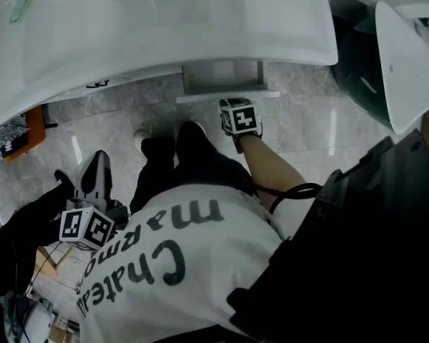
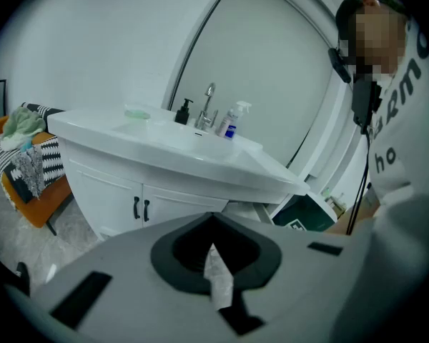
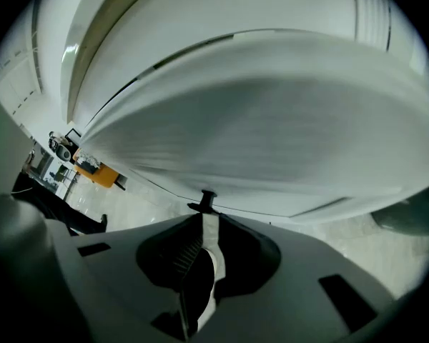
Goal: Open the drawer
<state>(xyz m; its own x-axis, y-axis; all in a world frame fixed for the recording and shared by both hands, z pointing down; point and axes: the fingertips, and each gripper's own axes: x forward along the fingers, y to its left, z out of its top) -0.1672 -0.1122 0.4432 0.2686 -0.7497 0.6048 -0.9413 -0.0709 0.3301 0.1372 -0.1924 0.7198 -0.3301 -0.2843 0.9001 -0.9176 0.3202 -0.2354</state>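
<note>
1. One left gripper (image 1: 98, 166) hangs nearest, beside the person's leg, with its grey jaws pressed together on nothing.
2. One right gripper (image 1: 232, 109) points down at the drawer, its jaws narrowed onto one small black handle (image 3: 204, 201).
3. One white drawer (image 1: 225, 84) sits under the countertop, pulled partly out toward the person. Its flat front slab runs left to right.
4. Beyond, the glossy white vanity (image 2: 107, 191) has two doors with two black door pulls (image 2: 141, 209), one chrome tap (image 2: 209, 106) and two bottles (image 2: 234, 120).

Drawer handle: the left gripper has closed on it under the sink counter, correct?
No. The right gripper, not the left gripper, has closed on the black drawer handle under the sink counter; the right gripper view shows it.
</note>
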